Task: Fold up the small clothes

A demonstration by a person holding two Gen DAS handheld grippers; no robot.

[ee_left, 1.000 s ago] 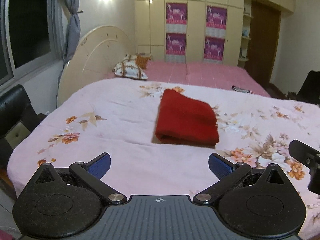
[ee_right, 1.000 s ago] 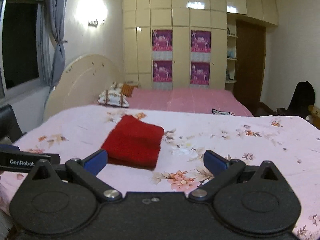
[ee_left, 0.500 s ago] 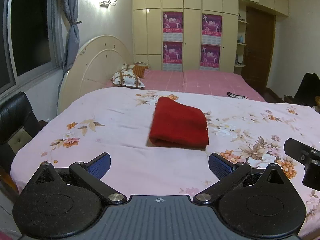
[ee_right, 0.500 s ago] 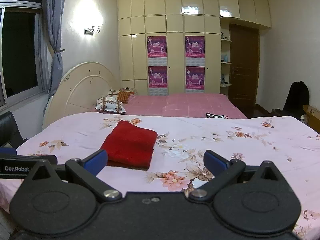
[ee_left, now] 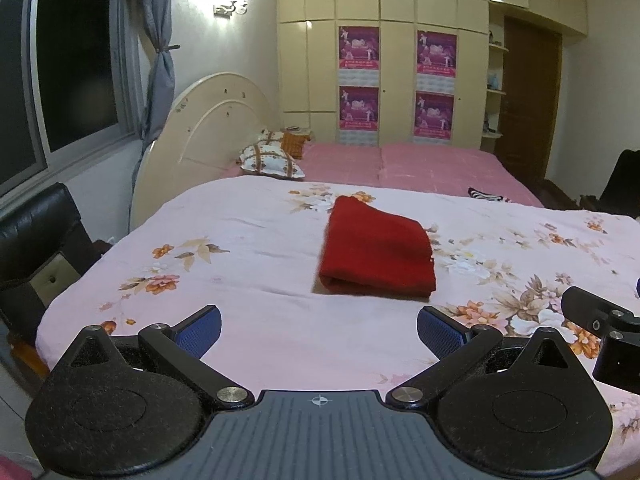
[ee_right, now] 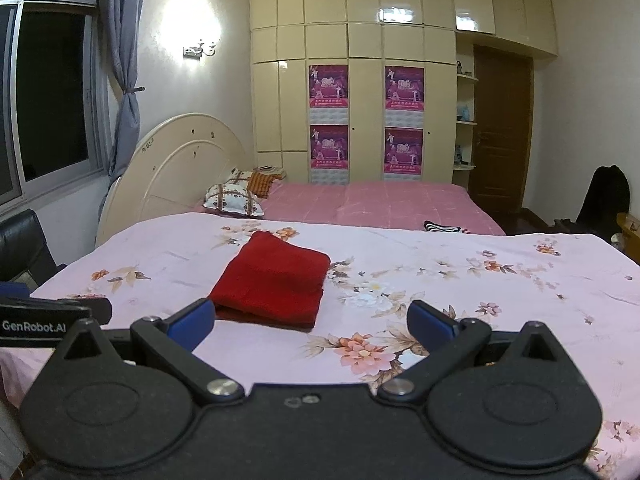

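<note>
A red garment lies folded into a neat rectangle on the floral pink bedsheet. It also shows in the right wrist view. My left gripper is open and empty, held back from the garment above the bed's near edge. My right gripper is open and empty, to the right of the left one; the garment lies just beyond its left fingertip. The right gripper's side shows at the left wrist view's right edge.
A second bed with a pink cover and pillows stands behind. A striped cloth lies on it. A black chair stands at the left, a cream headboard and wardrobe behind.
Both grippers have drawn back and tilted up from the bed, so the folded red garment looks smaller and farther away. The garment has not moved. Both grippers stay open.
</note>
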